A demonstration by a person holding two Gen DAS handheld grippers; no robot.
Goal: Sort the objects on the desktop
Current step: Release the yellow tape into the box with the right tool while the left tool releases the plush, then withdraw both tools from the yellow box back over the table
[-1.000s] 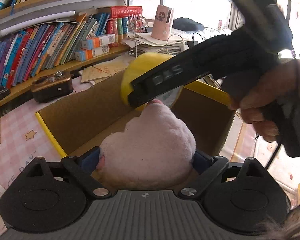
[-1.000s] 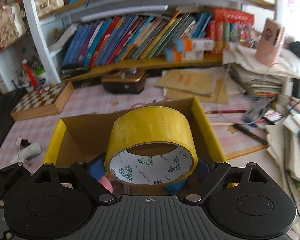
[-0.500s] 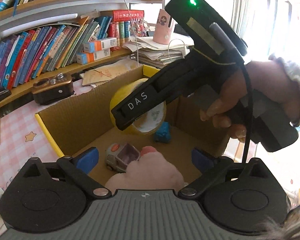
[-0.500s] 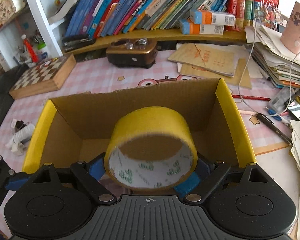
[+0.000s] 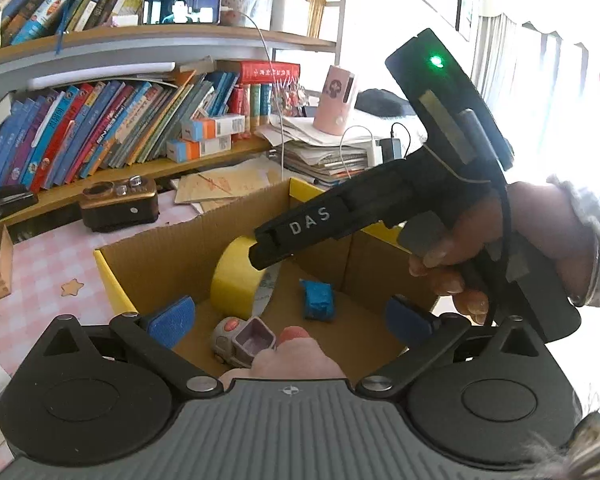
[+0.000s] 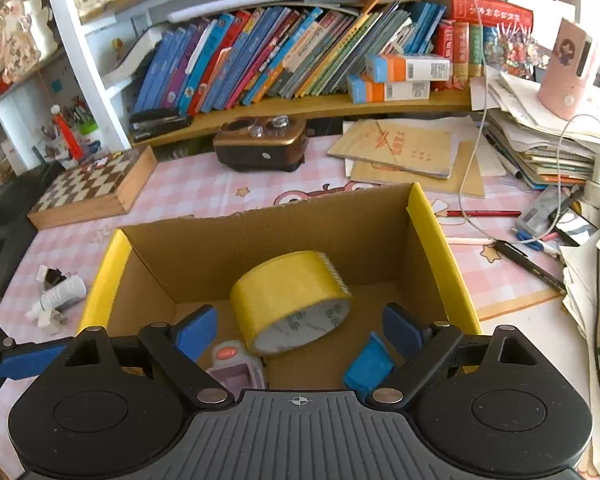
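Observation:
An open cardboard box (image 6: pixel 260 240) with yellow edges stands on the pink checked desk. On its floor lies a yellow tape roll (image 6: pixel 292 296), leaning on its side, with a small grey toy car (image 6: pixel 236 360) and a blue object (image 6: pixel 368 364) beside it. My right gripper (image 6: pixel 300 330) hangs open above the box, pads clear of the tape. My left gripper (image 5: pixel 290 318) is over the box's near edge with its jaws opening. A pink plush (image 5: pixel 296 356) rests loose below them in the box (image 5: pixel 160 248). A hand (image 5: pixel 480 240) holds the right gripper.
Behind the box are a brown radio-like case (image 6: pixel 260 148), a chessboard box (image 6: pixel 88 188) and tan notebooks (image 6: pixel 404 152). Pens (image 6: pixel 528 264), cables and a paper stack with a pink cup (image 6: pixel 568 76) crowd the right. A white scrap (image 6: pixel 60 292) lies left.
My left gripper opened and the pink plush dropped from its pads into the box. My right gripper let go of the tape roll, which now lies on the box floor.

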